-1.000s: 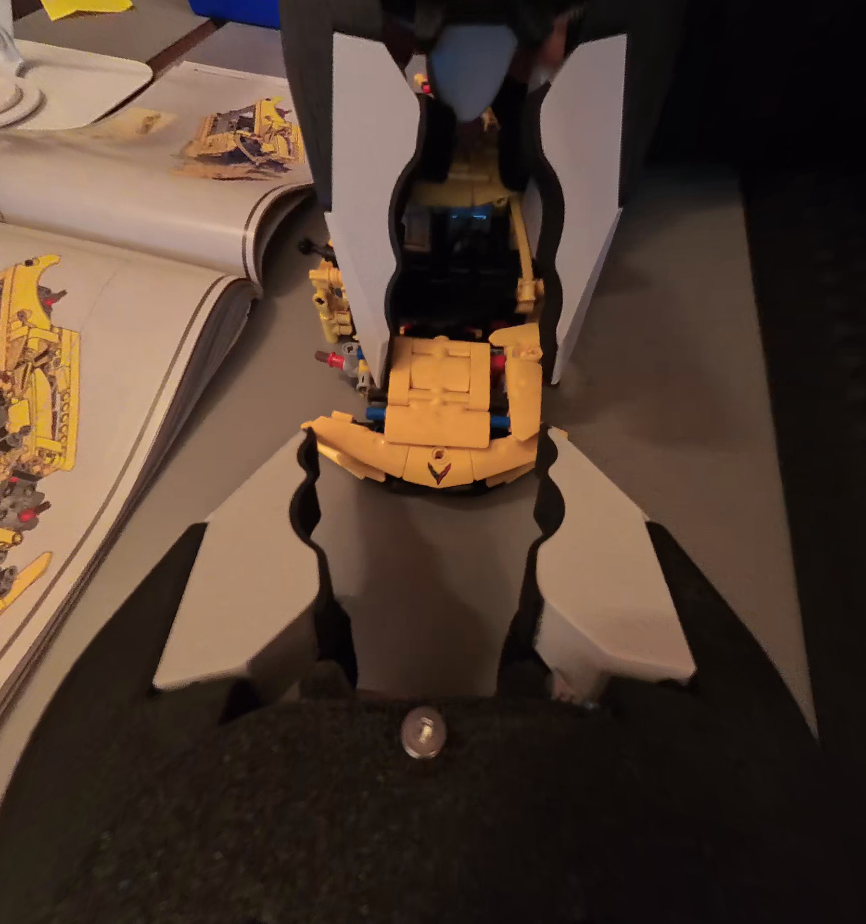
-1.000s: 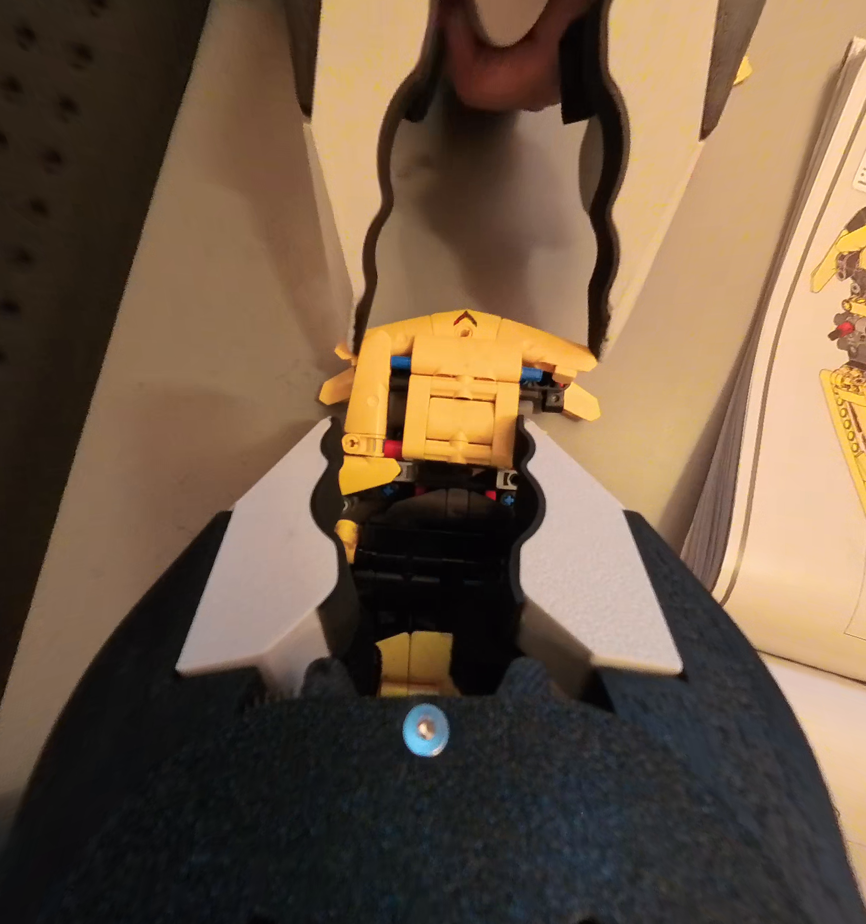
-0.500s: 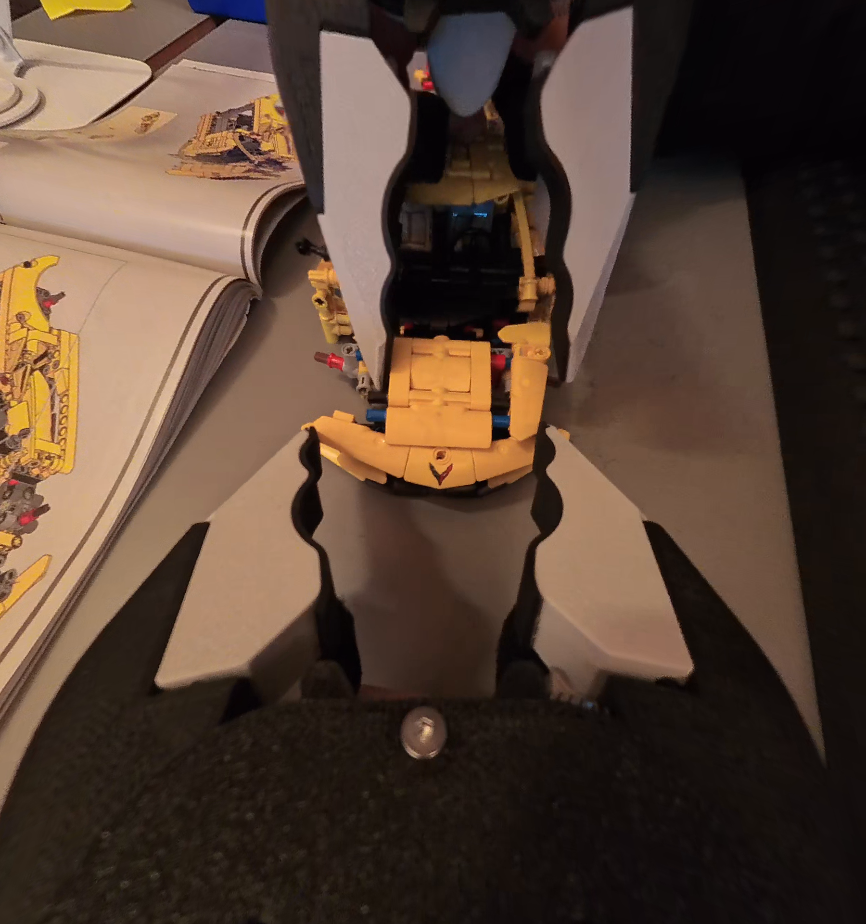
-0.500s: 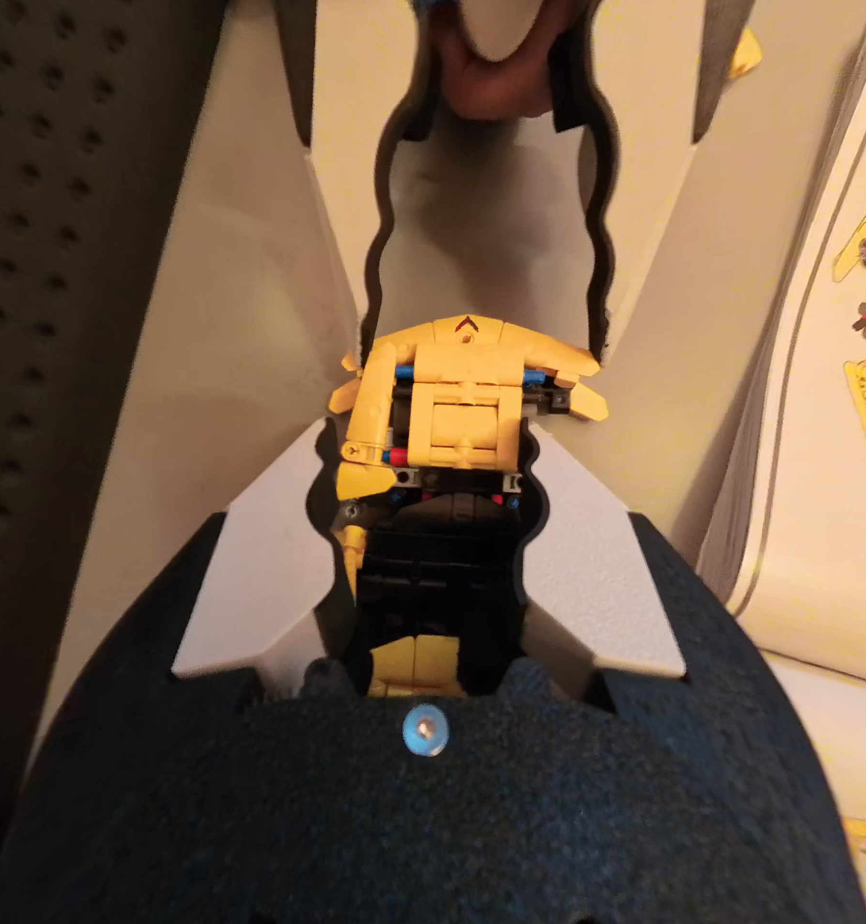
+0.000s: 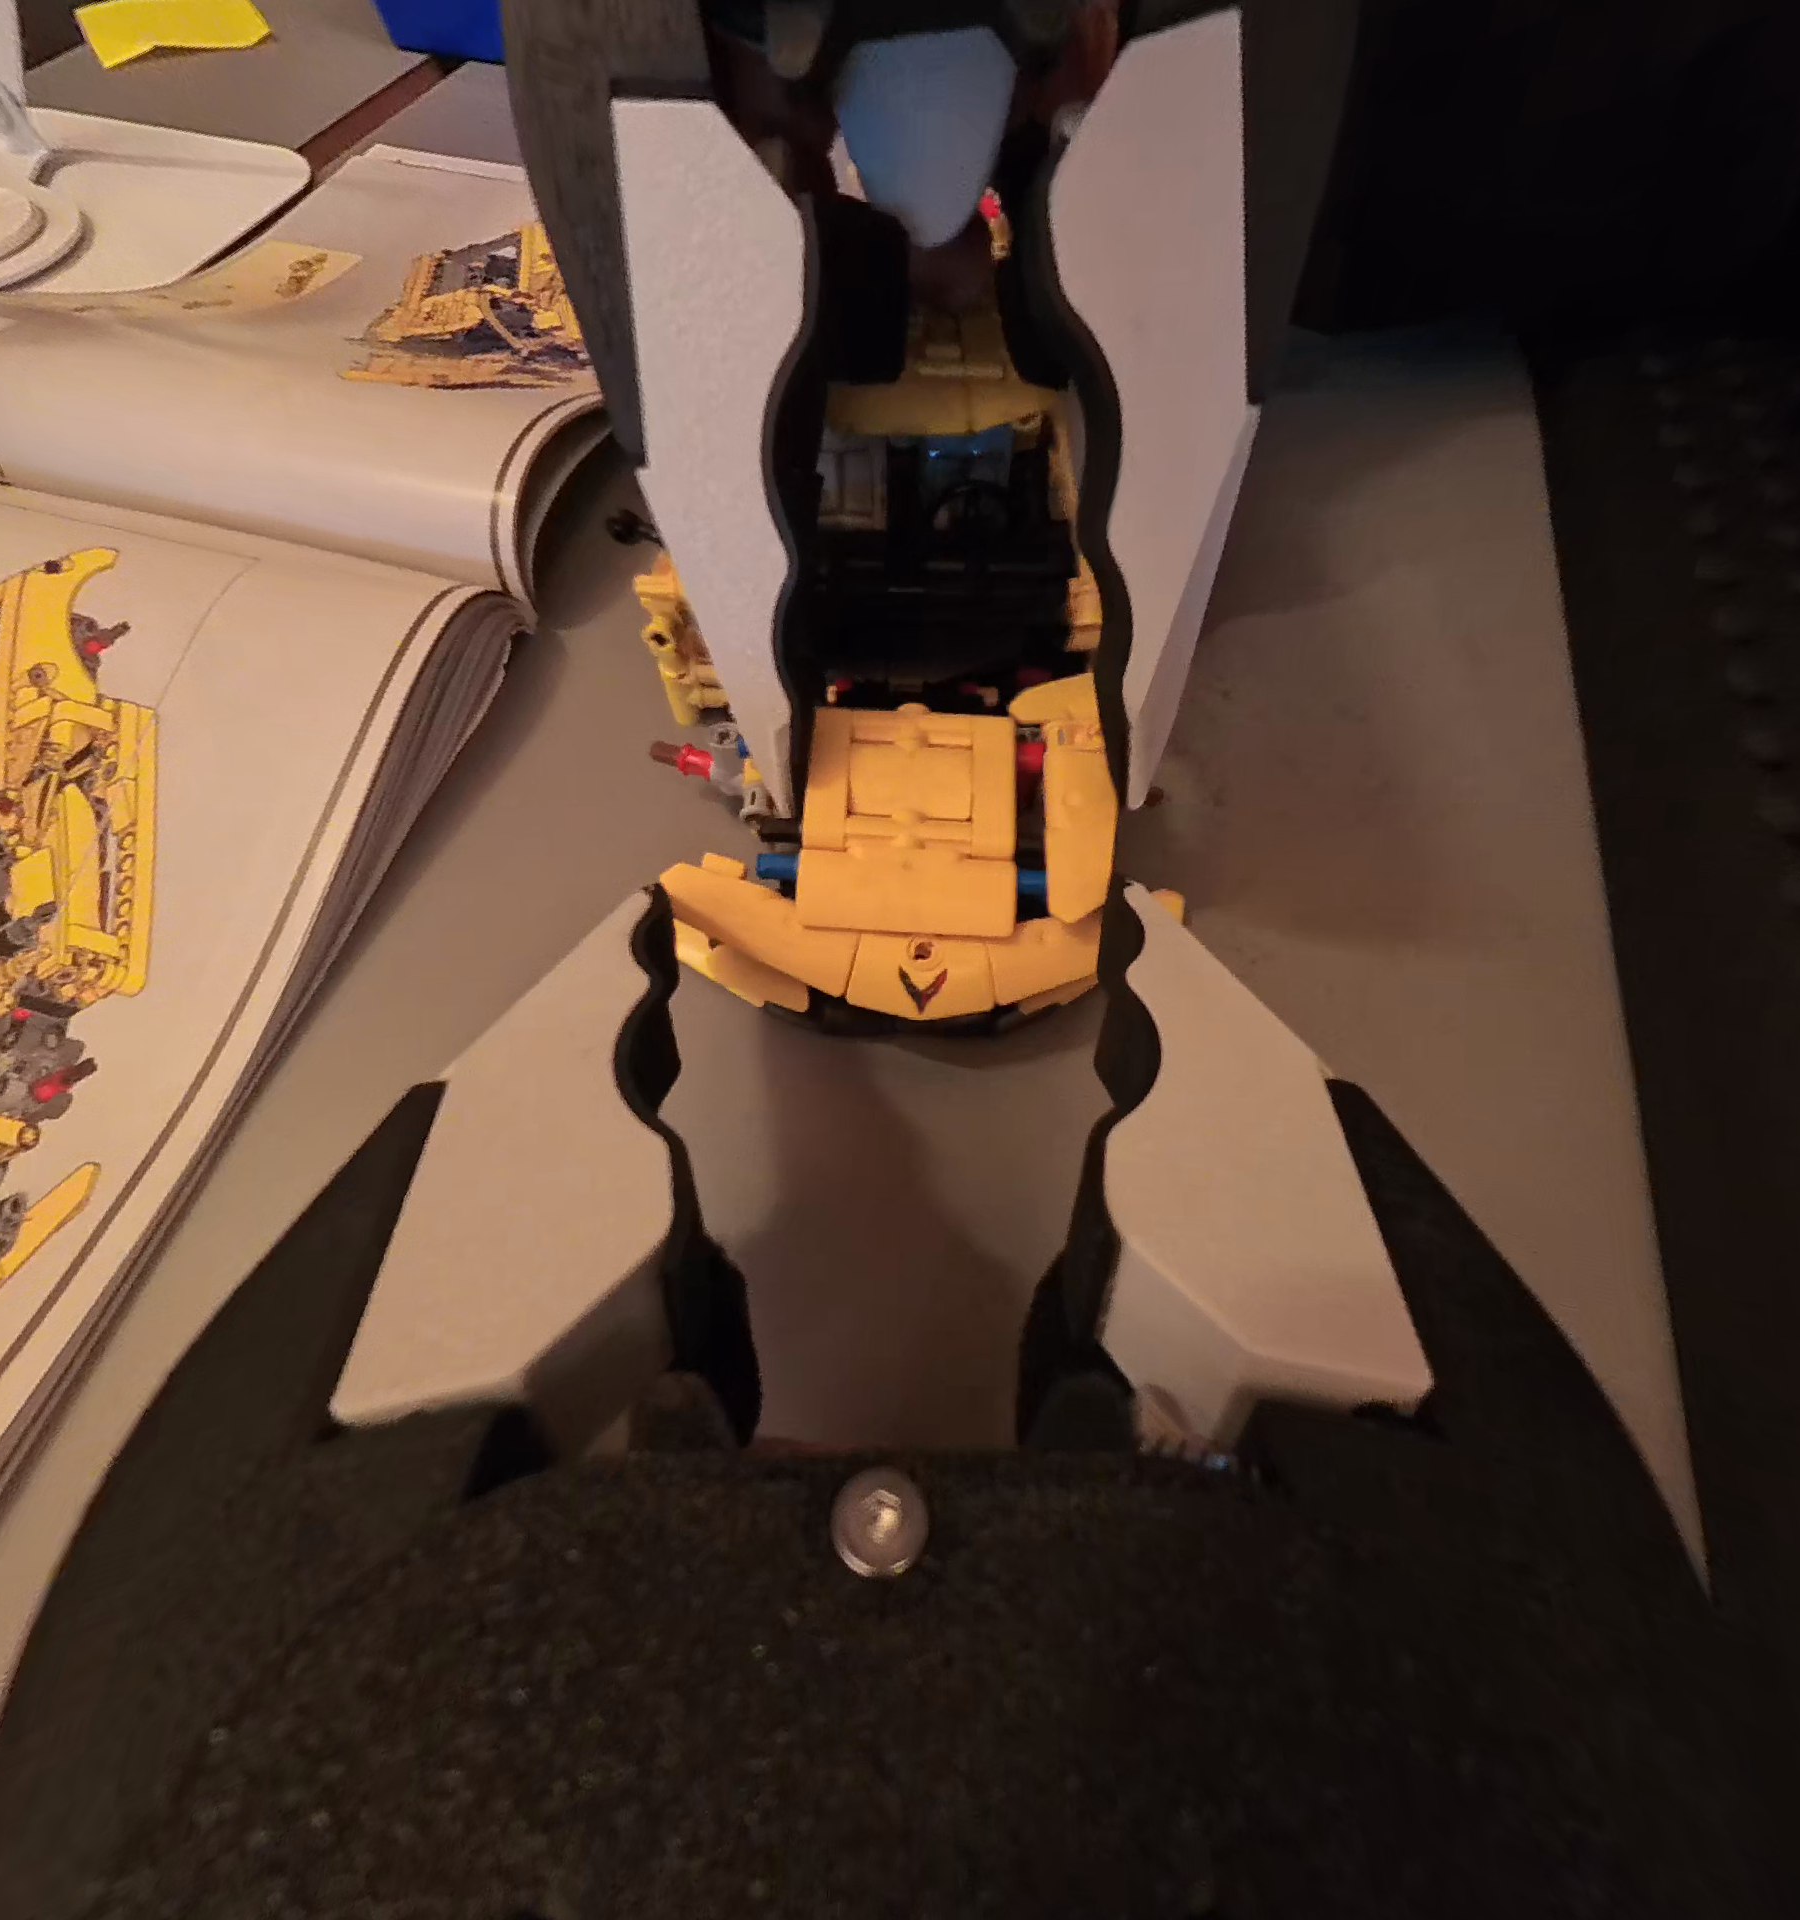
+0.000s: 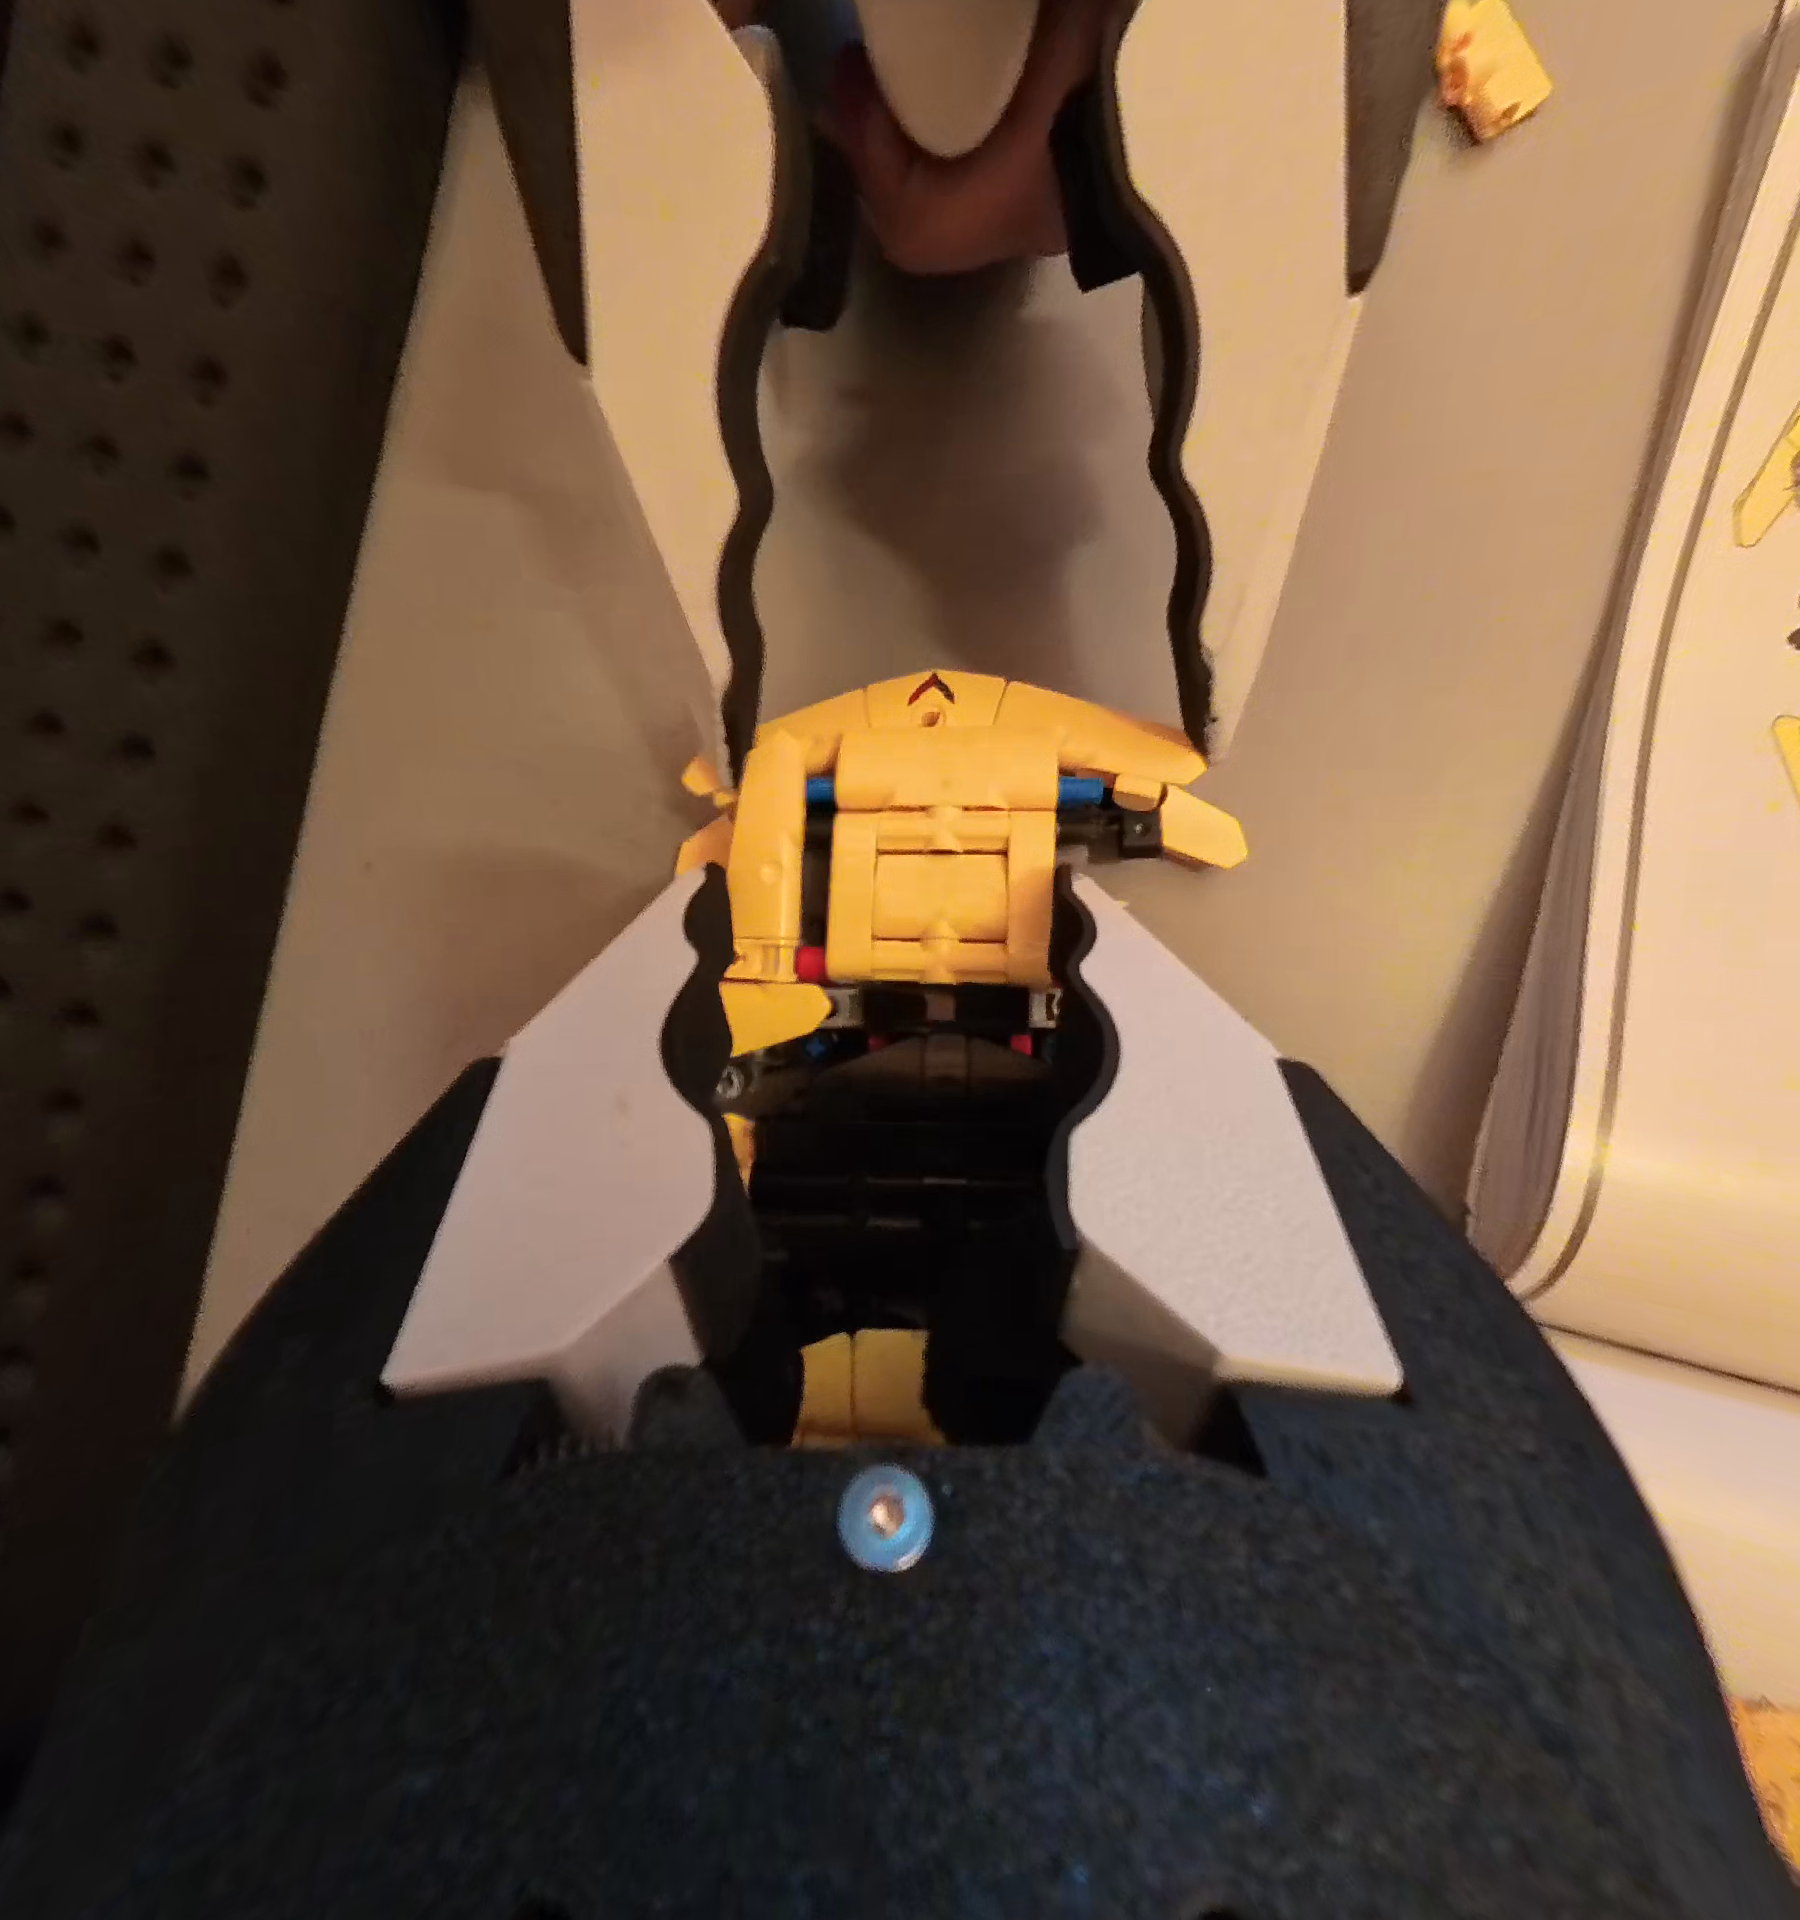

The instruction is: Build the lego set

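A yellow and black lego car [image 5: 906,831] sits on the grey table [image 5: 1343,727], nose toward my left gripper. My left gripper [image 5: 896,914] is open wide, its fingertips [image 5: 657,914] flanking the car's nose. My right gripper [image 6: 891,894] is shut on the car [image 6: 927,831], clamping its black middle from the rear. The right gripper also shows at the top of the left wrist view [image 5: 958,810], and the left gripper at the top of the right wrist view [image 6: 969,743]. The car's rear is hidden between the right fingers.
An open instruction booklet [image 5: 200,727] lies left of the car and shows in the right wrist view [image 6: 1706,831]. Small loose yellow parts [image 5: 683,655] and a red pin [image 5: 683,756] lie beside the car. A white dish [image 5: 96,208] stands far left. A dark perforated surface [image 6: 96,623] borders the table. Left and right tips are no more than a few centimetres apart.
The yellow side panel beside the hood has swung in and now lies flat along it. The right gripper has shifted slightly with the car. The left gripper holds its place.
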A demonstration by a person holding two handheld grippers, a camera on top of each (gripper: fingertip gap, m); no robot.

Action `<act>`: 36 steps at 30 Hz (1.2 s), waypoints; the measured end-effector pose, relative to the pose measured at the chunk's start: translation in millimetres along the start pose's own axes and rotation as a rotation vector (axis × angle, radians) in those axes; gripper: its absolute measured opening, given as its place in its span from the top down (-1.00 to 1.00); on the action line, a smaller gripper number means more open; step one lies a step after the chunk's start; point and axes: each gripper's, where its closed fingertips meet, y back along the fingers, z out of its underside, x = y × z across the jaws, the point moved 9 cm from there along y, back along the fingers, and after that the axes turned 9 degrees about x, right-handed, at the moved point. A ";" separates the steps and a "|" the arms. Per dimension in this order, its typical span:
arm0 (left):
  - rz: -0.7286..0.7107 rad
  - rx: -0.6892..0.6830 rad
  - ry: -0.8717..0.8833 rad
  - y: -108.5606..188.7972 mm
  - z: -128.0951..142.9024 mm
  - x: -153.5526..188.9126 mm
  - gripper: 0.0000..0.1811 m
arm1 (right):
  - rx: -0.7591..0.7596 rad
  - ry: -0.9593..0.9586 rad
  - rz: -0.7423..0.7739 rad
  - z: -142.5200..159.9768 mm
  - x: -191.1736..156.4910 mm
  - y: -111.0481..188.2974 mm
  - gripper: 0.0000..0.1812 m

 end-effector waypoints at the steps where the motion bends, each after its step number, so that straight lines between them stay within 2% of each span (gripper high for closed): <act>1: 0.004 0.004 0.001 0.2 -0.2 0.4 0.11 | 0.007 -0.018 -0.016 -0.2 0.5 0.6 0.34; 19: 0.002 0.001 0.039 -0.1 -0.1 0.2 0.06 | -0.006 0.028 0.016 -0.4 -3.7 -1.6 0.31; 27: -0.028 -0.013 0.025 -3.9 -0.1 2.0 0.07 | -0.027 0.051 0.077 -2.5 -6.8 -4.6 0.31; 36: 0.003 -0.013 0.042 -4.5 -0.3 2.0 0.09 | -0.006 0.023 0.026 -1.7 -3.3 -3.0 0.33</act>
